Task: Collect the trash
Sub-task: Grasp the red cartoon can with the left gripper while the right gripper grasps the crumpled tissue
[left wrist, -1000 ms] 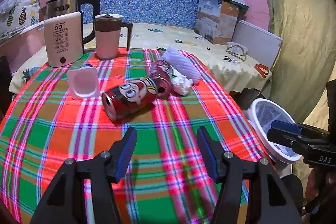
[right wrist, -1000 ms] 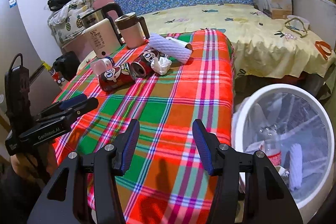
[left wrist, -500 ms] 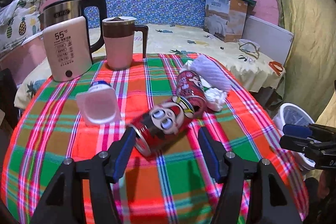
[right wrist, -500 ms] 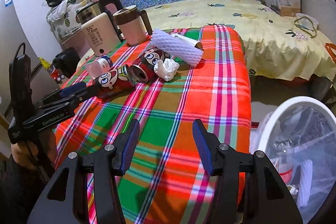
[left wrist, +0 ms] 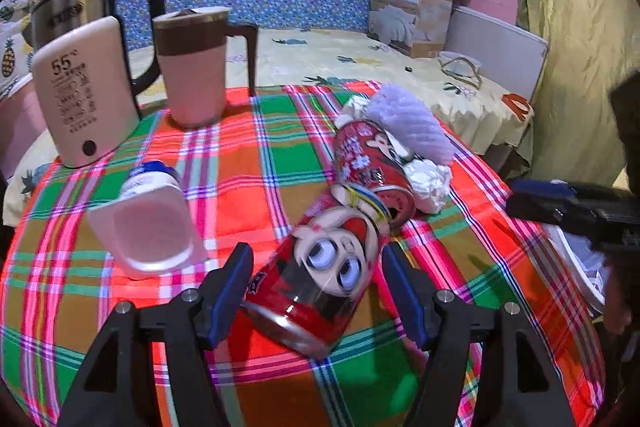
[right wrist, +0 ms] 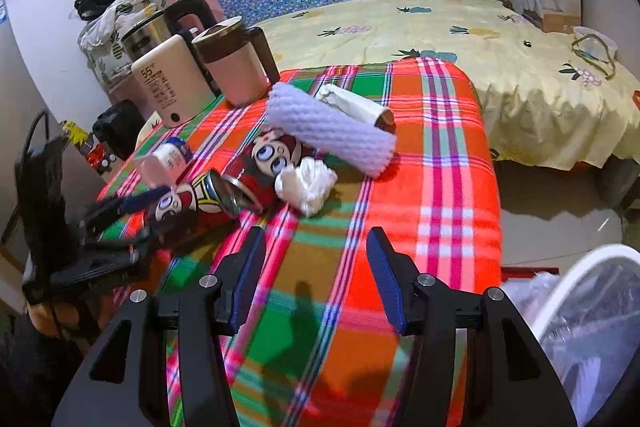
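Left gripper point(left wrist: 318, 289): wide open – red cartoon can point(left wrist: 320, 279) between its jaws.
Right gripper point(right wrist: 314, 279): open, empty.
Tip: squeeze the can's middle – it rolls.

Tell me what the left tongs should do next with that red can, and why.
Probably close on it. The left tongs are open with the near red can lying on its side between the fingers, so squeezing should secure it for the white bin.

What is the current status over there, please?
Left gripper open around lying red can, not clamped. Right gripper open, empty. Second can touches the first.
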Demonstrator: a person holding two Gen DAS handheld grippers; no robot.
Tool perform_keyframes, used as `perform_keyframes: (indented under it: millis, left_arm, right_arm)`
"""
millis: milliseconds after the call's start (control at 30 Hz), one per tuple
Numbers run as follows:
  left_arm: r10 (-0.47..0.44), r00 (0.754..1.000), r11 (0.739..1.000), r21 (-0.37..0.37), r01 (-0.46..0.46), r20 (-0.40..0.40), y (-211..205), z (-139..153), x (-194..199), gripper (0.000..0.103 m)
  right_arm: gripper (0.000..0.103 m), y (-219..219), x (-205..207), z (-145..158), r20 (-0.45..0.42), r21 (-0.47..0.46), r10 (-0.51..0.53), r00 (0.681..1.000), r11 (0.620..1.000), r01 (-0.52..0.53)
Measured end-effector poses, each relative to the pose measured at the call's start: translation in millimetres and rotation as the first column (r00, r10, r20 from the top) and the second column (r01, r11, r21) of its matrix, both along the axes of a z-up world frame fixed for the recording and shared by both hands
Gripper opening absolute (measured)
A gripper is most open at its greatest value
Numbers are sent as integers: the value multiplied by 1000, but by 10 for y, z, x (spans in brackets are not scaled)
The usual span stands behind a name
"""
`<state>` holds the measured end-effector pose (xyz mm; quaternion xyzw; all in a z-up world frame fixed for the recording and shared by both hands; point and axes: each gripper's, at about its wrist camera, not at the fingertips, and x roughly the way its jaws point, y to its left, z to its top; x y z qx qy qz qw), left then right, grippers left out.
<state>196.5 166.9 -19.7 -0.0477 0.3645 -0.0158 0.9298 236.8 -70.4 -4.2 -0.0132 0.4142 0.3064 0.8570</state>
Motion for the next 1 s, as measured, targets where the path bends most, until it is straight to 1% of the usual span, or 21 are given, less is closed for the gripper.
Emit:
perform_keyframes:
  millis: [100, 233, 333, 400, 433, 467, 533, 633, 667, 800, 900, 1000]
  left_arm:
    - [-15, 1000, 1000, -10, 15, -22, -33, -26, 4, 69]
    - [-25, 999, 999, -42, 24, -25, -14, -35, 4, 68]
    - [-17, 999, 998, -65, 15, -36, 27, -58, 17, 68]
    - [-6, 999, 997, -76, 3, -45, 54, -68, 30, 67]
    - [-3, 999, 997, -79, -1, -50, 64, -76, 46, 64]
    - [-2, 999, 996, -86, -3, -55, 73, -81, 51, 63]
    - [0, 999, 996, -87, -4, -54, 71, -80, 48, 63]
    - [4, 999, 997, -75, -8, -51, 43, -75, 44, 62]
    - [4, 999, 997, -71, -7, -48, 29, -70, 37, 62]
    - [4, 999, 998, -64, -7, -41, -62, -55, -15, 56]
    - [12, 999, 998, -68, -14, -41, -147, -54, -80, 56]
    - [21, 999, 996, -91, -25, -38, -211, -54, -162, 56]
  right_arm:
    - [54, 95, 103, -51, -21, 15, 3, 1000, 1000, -2]
    - [54, 230, 210, -112, -40, 30, 11, 999, 999, -10]
    - [54, 292, 298, -188, -61, 23, -2, 998, 1000, 3]
    - [54, 299, 347, -228, -76, 26, -9, 997, 1000, 11]
    - [54, 295, 368, -246, -85, 27, -11, 996, 1000, 13]
    - [46, 290, 372, -265, -93, 33, -9, 996, 999, 12]
    - [36, 283, 362, -269, -96, 43, -3, 995, 999, 8]
    - [27, 283, 305, -229, -79, 39, 3, 997, 999, 0]
    - [19, 301, 290, -217, -72, 37, 7, 997, 999, -4]
    - [14, 273, 204, -163, -42, 21, 8, 999, 1000, -7]
    - [13, 184, 123, -145, -50, 35, 10, 999, 999, -8]
    - [12, 76, 33, -120, -52, 51, 9, 999, 999, -6]
